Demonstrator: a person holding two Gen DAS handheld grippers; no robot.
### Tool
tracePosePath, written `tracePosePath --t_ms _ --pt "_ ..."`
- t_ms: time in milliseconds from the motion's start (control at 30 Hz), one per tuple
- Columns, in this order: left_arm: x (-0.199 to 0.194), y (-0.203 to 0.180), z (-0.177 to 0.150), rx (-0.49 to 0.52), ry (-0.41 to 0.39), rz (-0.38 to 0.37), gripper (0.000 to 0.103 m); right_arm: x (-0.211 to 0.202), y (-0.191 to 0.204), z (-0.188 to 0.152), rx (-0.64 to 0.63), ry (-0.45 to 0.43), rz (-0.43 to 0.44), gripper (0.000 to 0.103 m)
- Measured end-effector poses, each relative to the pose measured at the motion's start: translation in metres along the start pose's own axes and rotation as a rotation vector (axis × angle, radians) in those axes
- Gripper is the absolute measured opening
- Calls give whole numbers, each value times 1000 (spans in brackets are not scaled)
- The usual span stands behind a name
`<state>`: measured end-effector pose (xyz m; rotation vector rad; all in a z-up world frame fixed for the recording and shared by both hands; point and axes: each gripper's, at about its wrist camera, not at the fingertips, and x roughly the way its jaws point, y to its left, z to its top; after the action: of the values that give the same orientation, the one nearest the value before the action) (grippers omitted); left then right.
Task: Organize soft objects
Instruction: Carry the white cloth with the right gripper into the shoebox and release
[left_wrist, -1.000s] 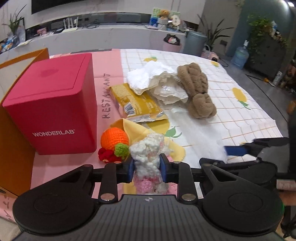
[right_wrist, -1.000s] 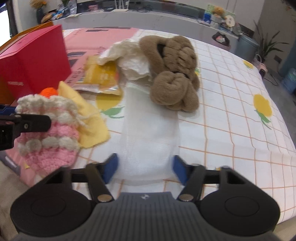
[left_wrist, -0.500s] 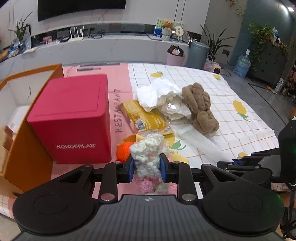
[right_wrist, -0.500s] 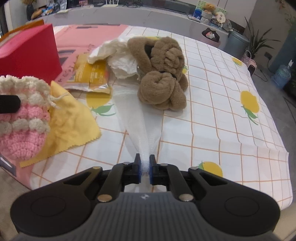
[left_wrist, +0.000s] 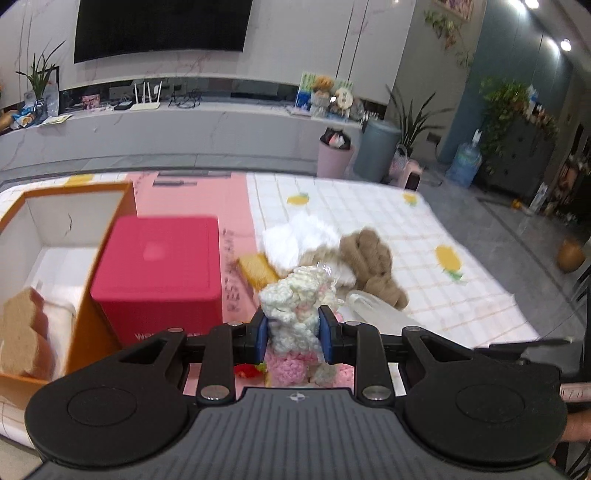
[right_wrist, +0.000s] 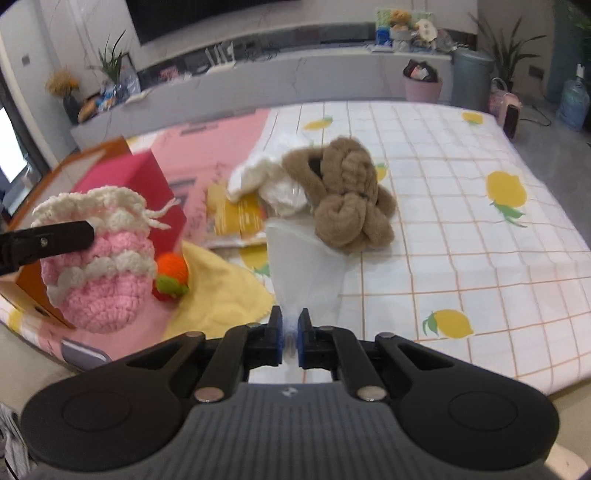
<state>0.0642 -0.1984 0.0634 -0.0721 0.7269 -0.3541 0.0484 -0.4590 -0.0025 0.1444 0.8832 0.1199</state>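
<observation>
In the left view the left gripper (left_wrist: 291, 334) squeezes the pink and white knit pouch (left_wrist: 295, 306) up in the air, near the orange box (left_wrist: 99, 295) where it likely goes next, and in the right view the right gripper (right_wrist: 290, 334) is pinched tight on the thin white sheet (right_wrist: 306, 266), lifting its end off the table (right_wrist: 480, 258).

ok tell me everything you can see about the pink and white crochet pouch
The crochet pouch is a small drawstring bag of chunky yarn: pink body, cream scalloped bands, a ruffled cream top and loose cream cord ends. The left gripper is shut on its upper part, so it hangs upright with its rounded bottom free in the air, in front of the red box and beside the orange crochet fruit. Nothing else touches it.
</observation>
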Motion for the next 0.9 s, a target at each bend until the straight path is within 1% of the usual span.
tracePosePath --t_ms 67,200,300,433,567,633,700,900 --pt "-11 6 11 -11 -23 -23 31 -16 6 5 6 -33 5 4" --pt "-31 21 30 -2 -66 -37 31 -54 22 18 54 -146 38 4" --pt "-45 35 43 10 -102 0 31 -78 40 23 70 -212 48 4" --pt "-65 56 57 20 -144 42 31 -98 73 34 33 -260 64 4" --pt "-85 81 59 26 -176 95 31 -112 105 49 -2 -308 87 4" --pt "-89 95 58 9 -178 124 31 -116 125 56 -27 -330 106 4" --pt "-90 113 56 -16 -172 138 31 -117 148 64 -55 -350 113 4" --pt "-86 170 49 -65 -148 172 31 -103 214 78 -161 -346 158 4"
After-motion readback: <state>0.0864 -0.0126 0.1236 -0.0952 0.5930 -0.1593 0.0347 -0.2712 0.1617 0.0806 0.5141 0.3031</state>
